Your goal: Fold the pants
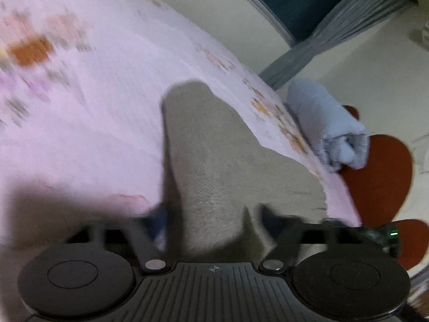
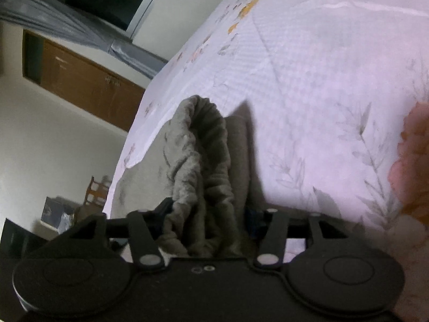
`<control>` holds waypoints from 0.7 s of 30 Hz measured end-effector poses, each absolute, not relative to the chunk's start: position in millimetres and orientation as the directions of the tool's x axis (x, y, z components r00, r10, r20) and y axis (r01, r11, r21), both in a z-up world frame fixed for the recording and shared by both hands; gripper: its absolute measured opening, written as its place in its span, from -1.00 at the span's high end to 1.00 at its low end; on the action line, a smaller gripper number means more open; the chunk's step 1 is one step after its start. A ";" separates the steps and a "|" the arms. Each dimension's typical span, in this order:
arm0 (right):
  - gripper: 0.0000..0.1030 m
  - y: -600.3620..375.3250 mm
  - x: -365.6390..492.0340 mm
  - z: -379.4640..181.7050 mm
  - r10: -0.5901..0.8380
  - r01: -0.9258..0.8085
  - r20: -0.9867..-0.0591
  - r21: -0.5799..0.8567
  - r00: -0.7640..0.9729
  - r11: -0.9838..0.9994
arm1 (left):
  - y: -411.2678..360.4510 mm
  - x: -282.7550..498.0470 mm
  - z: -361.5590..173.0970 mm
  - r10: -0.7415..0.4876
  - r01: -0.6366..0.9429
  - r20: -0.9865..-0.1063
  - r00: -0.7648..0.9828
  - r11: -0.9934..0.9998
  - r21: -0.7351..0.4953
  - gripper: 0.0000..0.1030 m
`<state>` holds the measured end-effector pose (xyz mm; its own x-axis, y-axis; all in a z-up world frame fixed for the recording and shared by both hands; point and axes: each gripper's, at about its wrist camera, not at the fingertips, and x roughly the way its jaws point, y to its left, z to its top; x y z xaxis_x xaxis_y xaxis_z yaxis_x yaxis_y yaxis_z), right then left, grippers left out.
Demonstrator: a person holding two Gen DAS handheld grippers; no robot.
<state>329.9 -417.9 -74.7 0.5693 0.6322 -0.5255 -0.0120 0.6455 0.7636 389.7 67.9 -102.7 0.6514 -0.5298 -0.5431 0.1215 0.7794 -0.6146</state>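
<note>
The left gripper (image 1: 211, 217) has its jaws spread wide around a flat grey fleece pants (image 1: 209, 145) leg on the pink floral bedsheet (image 1: 102, 102); only this view shows a rolled blue towel (image 1: 327, 123) farther right. The right gripper (image 2: 207, 212) has its jaws around the bunched elastic waistband (image 2: 211, 145); whether they clamp is unclear.

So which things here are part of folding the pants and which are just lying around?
Job:
- grey pants
- left gripper
- right gripper
- floral bedspread they lie on

Lying about:
- rolled blue towel
- red heart-shaped mat
- grey curtain
- wooden cabinet
</note>
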 end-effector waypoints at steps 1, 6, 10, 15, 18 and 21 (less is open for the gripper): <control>-0.12 -423.6 327.3 -66.3 0.597 0.003 -0.553 0.735 0.581 0.678 | 71.5 382.2 -94.5 -0.468 0.096 -0.567 0.677 0.821 -0.563 -1.00; -0.76 -449.7 269.8 -15.9 0.433 0.044 -0.593 0.621 0.678 0.782 | 87.7 335.0 -55.7 -0.262 0.011 -0.600 0.756 0.922 -0.388 -1.00; -0.89 -452.5 222.1 18.3 0.352 0.028 -0.572 0.550 0.741 0.835 | 83.7 293.5 -33.7 -0.199 -0.014 -0.613 0.765 0.946 -0.324 -1.00; -0.89 -435.8 178.2 49.7 0.252 0.040 -0.551 0.463 0.796 0.886 | 61.6 233.5 -4.2 -0.067 -0.034 -0.567 0.821 0.986 -0.166 -1.00; -0.89 -406.9 156.1 69.2 0.184 0.017 -0.515 0.360 0.837 0.933 | 42.1 194.6 13.6 -0.053 -0.018 -0.509 0.859 0.991 -0.132 -1.00; -0.89 -374.3 129.4 86.7 0.169 -0.034 -0.452 0.291 0.876 0.956 | 16.5 160.4 25.1 -0.034 0.012 -0.442 0.896 0.999 -0.052 -1.00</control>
<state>129.4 -374.3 86.7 0.8760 0.1690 -0.4518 -0.0341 0.9560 0.2915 160.4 16.5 25.1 0.8963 -0.0340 -0.4421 0.0123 0.9986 -0.0520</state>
